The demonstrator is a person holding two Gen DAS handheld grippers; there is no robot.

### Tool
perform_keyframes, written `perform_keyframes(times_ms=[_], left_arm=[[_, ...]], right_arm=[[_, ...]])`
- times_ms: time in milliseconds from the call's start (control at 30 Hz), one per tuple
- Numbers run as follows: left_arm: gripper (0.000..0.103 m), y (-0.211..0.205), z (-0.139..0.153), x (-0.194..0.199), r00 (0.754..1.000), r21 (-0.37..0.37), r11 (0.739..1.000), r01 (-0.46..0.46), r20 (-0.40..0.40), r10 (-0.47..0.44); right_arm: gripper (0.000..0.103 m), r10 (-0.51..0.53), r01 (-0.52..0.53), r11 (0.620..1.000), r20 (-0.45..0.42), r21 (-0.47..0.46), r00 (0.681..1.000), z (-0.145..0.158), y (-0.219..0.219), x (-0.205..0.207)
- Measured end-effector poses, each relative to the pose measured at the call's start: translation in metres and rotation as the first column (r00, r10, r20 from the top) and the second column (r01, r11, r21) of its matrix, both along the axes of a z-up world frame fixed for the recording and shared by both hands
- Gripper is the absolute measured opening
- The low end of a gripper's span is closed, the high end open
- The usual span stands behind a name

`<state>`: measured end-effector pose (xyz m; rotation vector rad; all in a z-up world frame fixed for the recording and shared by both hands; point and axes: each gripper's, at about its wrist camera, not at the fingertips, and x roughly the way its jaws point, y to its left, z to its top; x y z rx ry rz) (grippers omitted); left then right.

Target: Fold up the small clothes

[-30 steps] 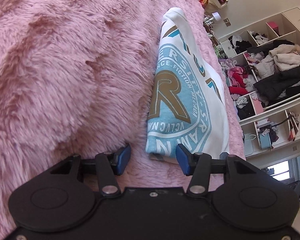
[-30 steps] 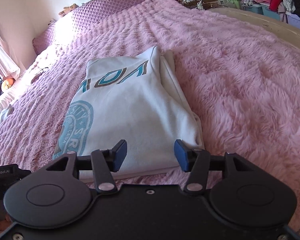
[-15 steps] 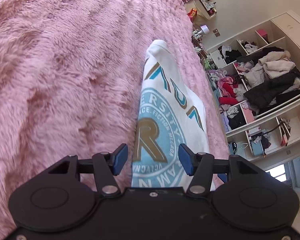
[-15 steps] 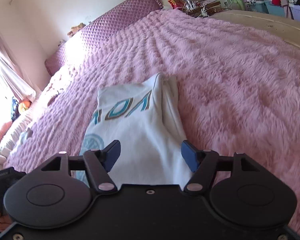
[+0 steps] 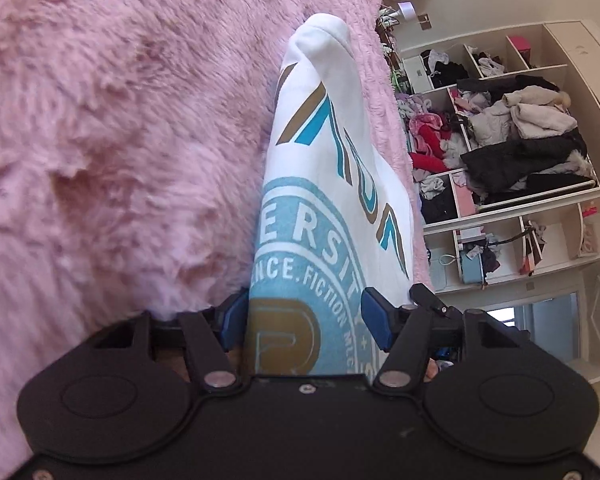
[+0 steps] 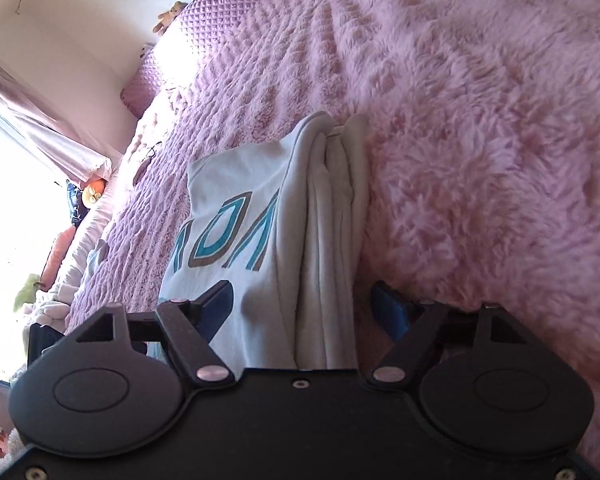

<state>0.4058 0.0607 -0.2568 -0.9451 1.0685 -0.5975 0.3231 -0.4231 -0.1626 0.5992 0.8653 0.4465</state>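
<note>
Folded white printed sweatshirt (image 5: 320,184) lies on the fluffy pink bed blanket (image 5: 120,140), extending forward between the opening jaws of the left gripper (image 5: 304,322) and right gripper (image 6: 308,312). Cluttered wardrobe shelves (image 5: 512,152) stand right of the left gripper.

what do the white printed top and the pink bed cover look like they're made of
White printed top: looks like soft matte knit, maybe cotton jersey; it folds in limp stacked layers and carries a flat teal and brown print.
Pink bed cover: seems a plush, long-pile faux fur or fleece; shaggy tufts catch the light.
</note>
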Motion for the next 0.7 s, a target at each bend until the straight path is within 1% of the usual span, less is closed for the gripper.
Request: perform_keyframes(times_ms=[100,200,267,333,400,433,467,533,567,600,633,700], left_arm=[[0.064,-0.014,-0.001,0.021,1.000,0.005,1.000,0.027,-0.001,-0.027],[0.065,-0.022,-0.003,0.033,1.000,-0.024,0.999,0.028,-0.005,-0.028],[0.066,-0.022,-0.009,0.040,1.000,-0.062,0.998,0.006,-0.029,-0.008],[0.066,-0.023,-0.012,0.042,0.999,-0.080,0.997,-0.003,-0.036,0.000],[0.066,-0.027,-0.011,0.044,1.000,-0.076,0.997,-0.007,-0.026,0.005],[0.066,-0.029,-0.009,0.044,1.000,-0.071,0.997,-0.011,-0.023,0.009],[0.063,-0.031,-0.007,0.044,1.000,-0.062,0.998,-0.013,-0.020,0.012],[0.061,-0.031,-0.001,0.040,1.000,-0.024,1.000,-0.003,-0.014,0.003],[0.060,-0.034,0.004,0.040,1.000,0.004,1.000,0.001,-0.006,-0.001],[0.058,-0.038,0.010,0.038,1.000,0.032,0.999,0.001,0.002,-0.001],[0.055,-0.041,0.015,0.037,1.000,0.063,0.998,0.000,0.007,0.000],[0.042,-0.044,0.022,0.034,1.000,0.092,0.996,-0.008,0.022,0.006]], right_arm=[[0.082,0.033,-0.033,0.999,0.001,0.036,0.999,-0.005,0.008,0.019],[0.085,0.065,-0.065,0.996,-0.007,0.069,0.998,-0.012,0.016,0.028],[0.085,0.100,-0.099,0.994,-0.002,0.051,0.995,-0.015,0.023,0.031],[0.087,0.121,-0.121,0.992,0.003,0.020,0.993,-0.015,0.032,0.034],[0.094,0.127,-0.127,0.992,0.005,0.009,0.992,-0.015,0.039,0.036],[0.094,0.126,-0.126,0.992,0.005,0.002,0.992,-0.013,0.042,0.036],[0.094,0.122,-0.122,0.993,0.005,-0.001,0.993,-0.011,0.044,0.036],[0.088,0.109,-0.109,0.994,0.012,-0.004,0.994,-0.007,0.048,0.038],[0.081,0.096,-0.095,0.995,0.007,-0.017,0.995,-0.005,0.049,0.038],[0.071,0.084,-0.084,0.996,0.000,-0.036,0.996,-0.004,0.051,0.038],[0.066,0.072,-0.072,0.995,-0.003,-0.075,0.997,-0.001,0.053,0.038],[0.044,0.044,-0.044,0.990,0.001,-0.138,0.999,0.005,0.059,0.035]])
